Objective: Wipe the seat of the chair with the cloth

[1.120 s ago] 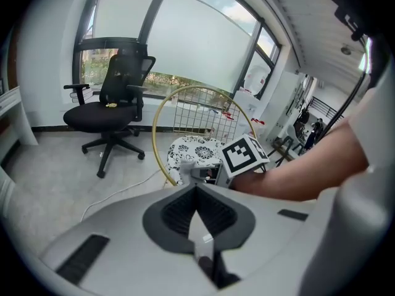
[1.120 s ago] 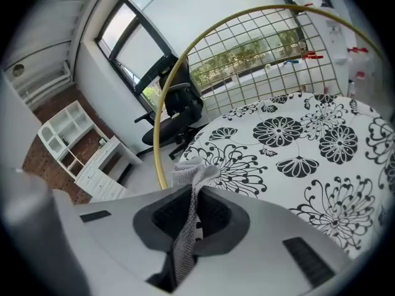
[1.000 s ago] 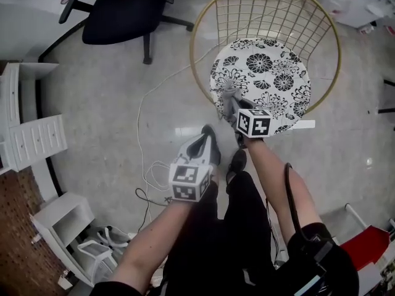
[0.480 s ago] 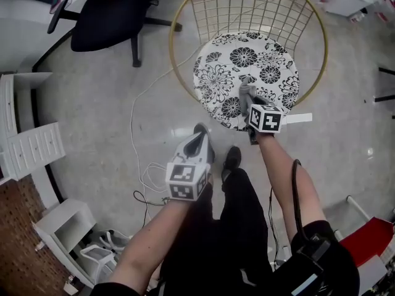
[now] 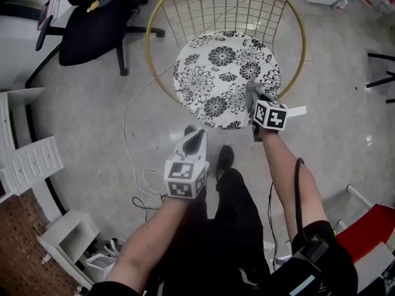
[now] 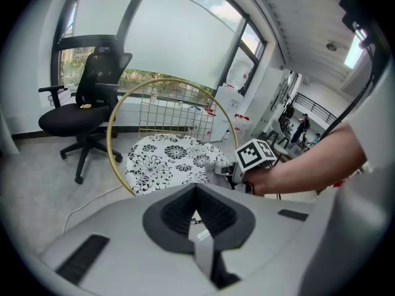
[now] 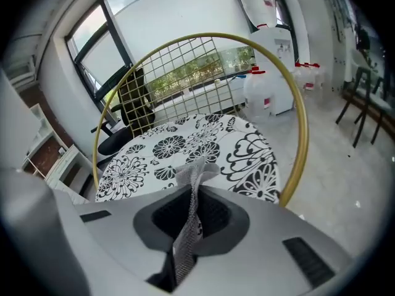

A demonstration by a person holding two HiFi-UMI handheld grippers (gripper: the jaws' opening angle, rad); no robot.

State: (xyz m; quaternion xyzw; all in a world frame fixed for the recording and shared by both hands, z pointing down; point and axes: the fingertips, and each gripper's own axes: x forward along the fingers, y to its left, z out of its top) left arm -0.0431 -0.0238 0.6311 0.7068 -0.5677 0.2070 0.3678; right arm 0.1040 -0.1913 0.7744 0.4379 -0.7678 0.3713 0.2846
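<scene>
- A white drawer unit [image 5: 31,159] stands on the grey floor at the far left.
- A black wheeled office chair [image 5: 86,36] is at the upper left, well apart from the wire chair.
- A thin white cable [image 5: 131,134] runs across the floor between the two chairs.
- The left tool [image 5: 194,135] hangs over the floor just in front of the seat. Its jaws are pressed together with nothing between them, as the left gripper view [image 6: 196,217] shows.
- The round gold wire chair [image 5: 222,5] carries the black-and-white flowered seat cushion [image 5: 216,73].
- The right tool [image 5: 252,100] is over the cushion's right front edge. Its jaws pinch a grey mesh cloth [image 7: 187,227].
- The cloth's free end pokes out past the jaws and lies over the flowered cushion [image 7: 185,147]. In the head view the cloth [image 5: 251,90] is at that same right front part of the seat.
</scene>
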